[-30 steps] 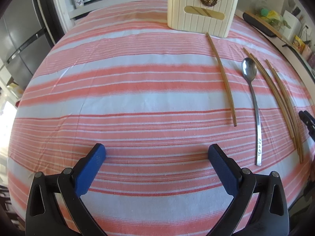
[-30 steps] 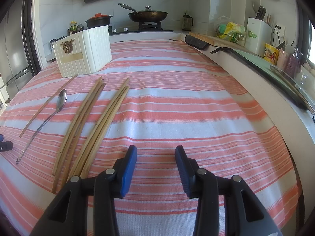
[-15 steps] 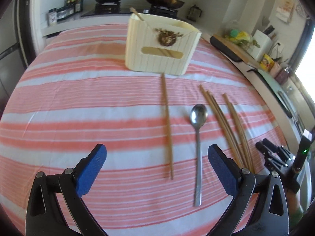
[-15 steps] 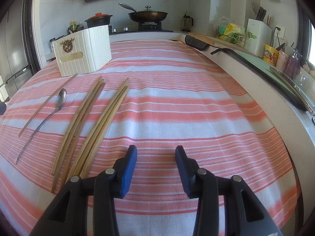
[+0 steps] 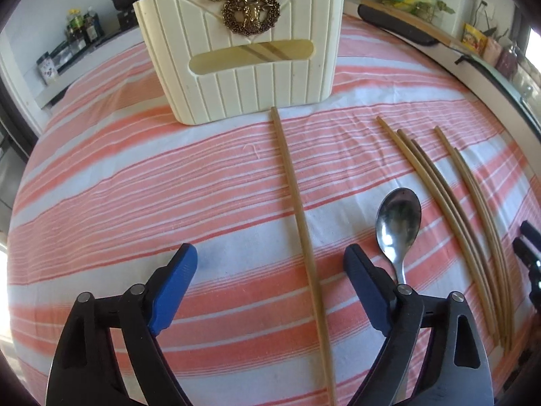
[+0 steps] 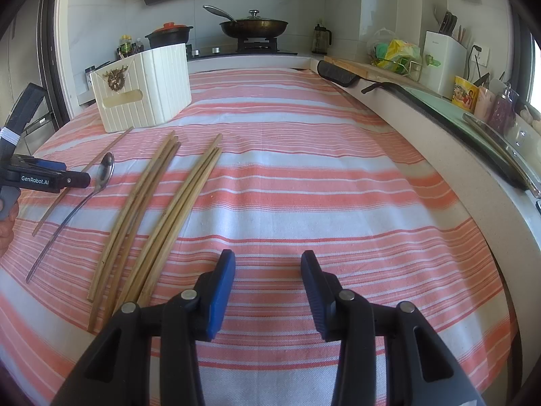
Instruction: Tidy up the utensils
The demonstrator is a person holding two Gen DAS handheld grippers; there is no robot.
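tablecloth (image 5: 135,182): woven cloth, matt, coral and white stripes
spoon (image 5: 399,223): polished metal, glossy, mirror-like bowl
chopsticks (image 6: 162,209): pale wood, smooth, dull
utensil holder (image 5: 236,50): cream ribbed plastic, matt; brassy metal deer emblem, upper centre
left gripper (image 5: 267,291): blue textured pads, black satin plastic arms
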